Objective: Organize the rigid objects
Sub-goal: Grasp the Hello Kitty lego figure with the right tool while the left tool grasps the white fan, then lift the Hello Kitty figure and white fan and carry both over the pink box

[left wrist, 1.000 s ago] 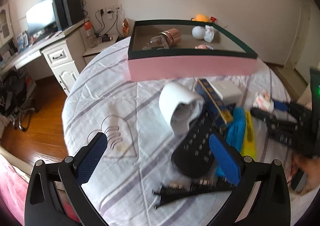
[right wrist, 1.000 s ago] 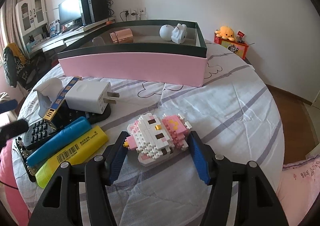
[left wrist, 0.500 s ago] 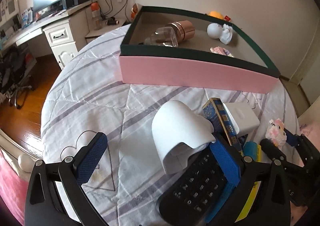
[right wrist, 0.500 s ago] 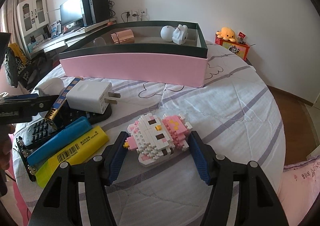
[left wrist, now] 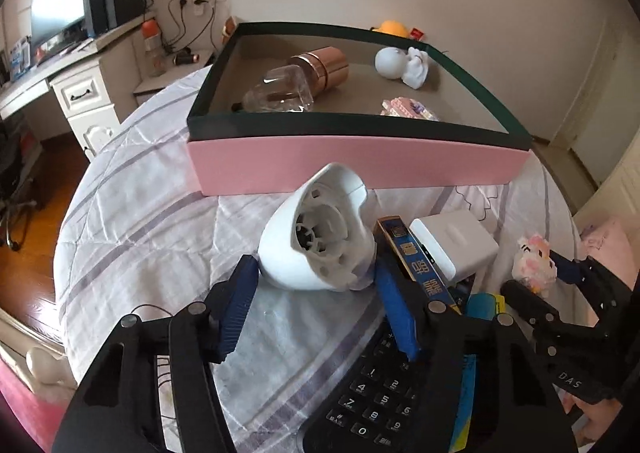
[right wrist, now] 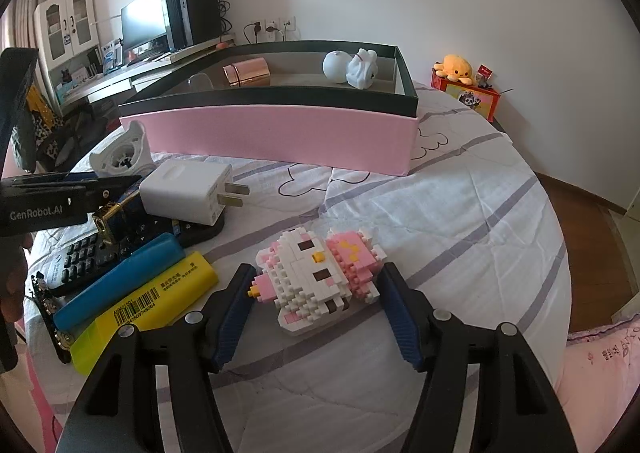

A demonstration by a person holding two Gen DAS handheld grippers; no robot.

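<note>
Across both views, a striped quilt [right wrist: 460, 213] under everything. In the upper middle, a long pink box [left wrist: 360, 165] with a dark rim, holding a copper cylinder, a clear piece, a white figurine and a pink brick piece.

Bottom centre of the left wrist view: left tongs [left wrist: 314, 269], jaws just narrowed, now clamped on a white plastic housing [left wrist: 316, 241]. Tipped up off the quilt between the blue pads, hollow side facing the camera, just in front of the box wall.

Bottom centre of the right wrist view: right tongs [right wrist: 316, 277] clamped on a white-and-pink block figure [right wrist: 316, 273]. Flat on the quilt, a pad against each side.

At left in that view, a cluster: black keypad [right wrist: 80, 257], white charger [right wrist: 184, 189] on top of it, blue marker [right wrist: 120, 285] and yellow marker [right wrist: 148, 305] side by side, touching.
</note>
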